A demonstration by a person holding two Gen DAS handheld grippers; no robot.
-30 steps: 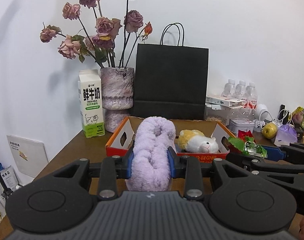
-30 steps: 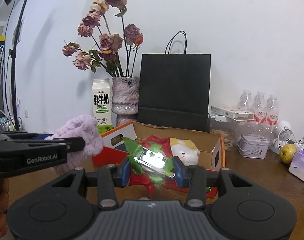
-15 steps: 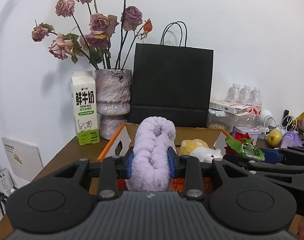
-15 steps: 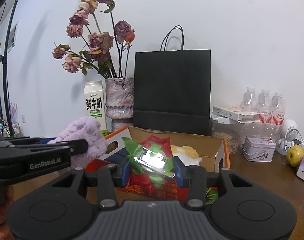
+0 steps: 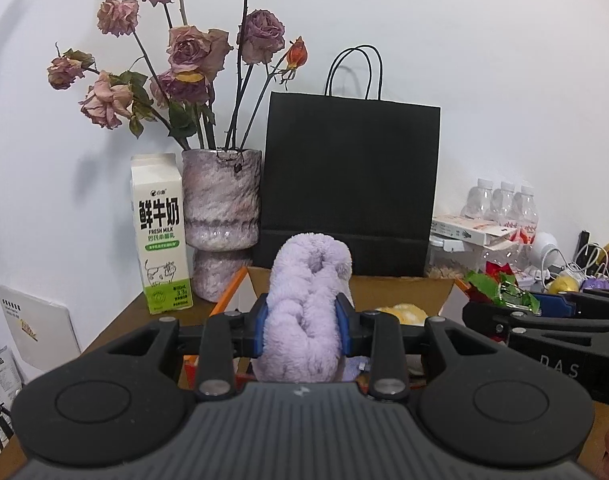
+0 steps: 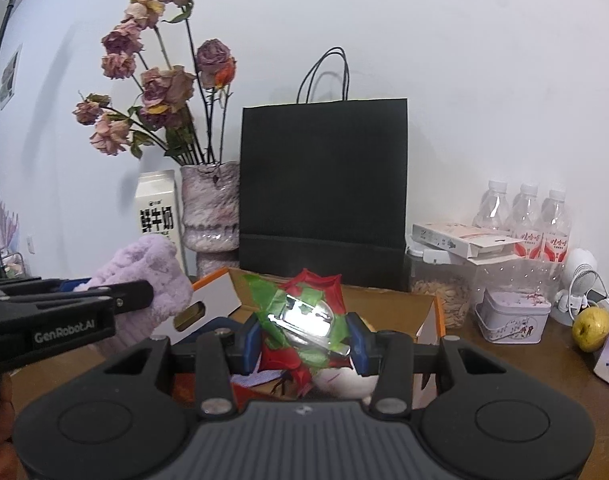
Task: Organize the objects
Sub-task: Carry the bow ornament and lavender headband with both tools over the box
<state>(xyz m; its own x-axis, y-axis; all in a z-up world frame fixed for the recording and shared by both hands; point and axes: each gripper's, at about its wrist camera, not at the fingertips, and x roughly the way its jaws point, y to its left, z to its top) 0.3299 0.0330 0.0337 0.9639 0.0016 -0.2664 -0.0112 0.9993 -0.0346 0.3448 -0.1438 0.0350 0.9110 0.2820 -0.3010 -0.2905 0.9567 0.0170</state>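
Left gripper (image 5: 302, 330): clamped on plush (image 5: 304, 312), soft, squashes, hold mid-body.
Right gripper (image 6: 302, 338): pinching crinkly packet (image 6: 300, 316), light, slippery.

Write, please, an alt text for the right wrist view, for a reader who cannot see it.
The right gripper is shut on a red and green foil packet above an open cardboard box. At left, the left gripper holds a fluffy purple item; a black paper bag stands behind.
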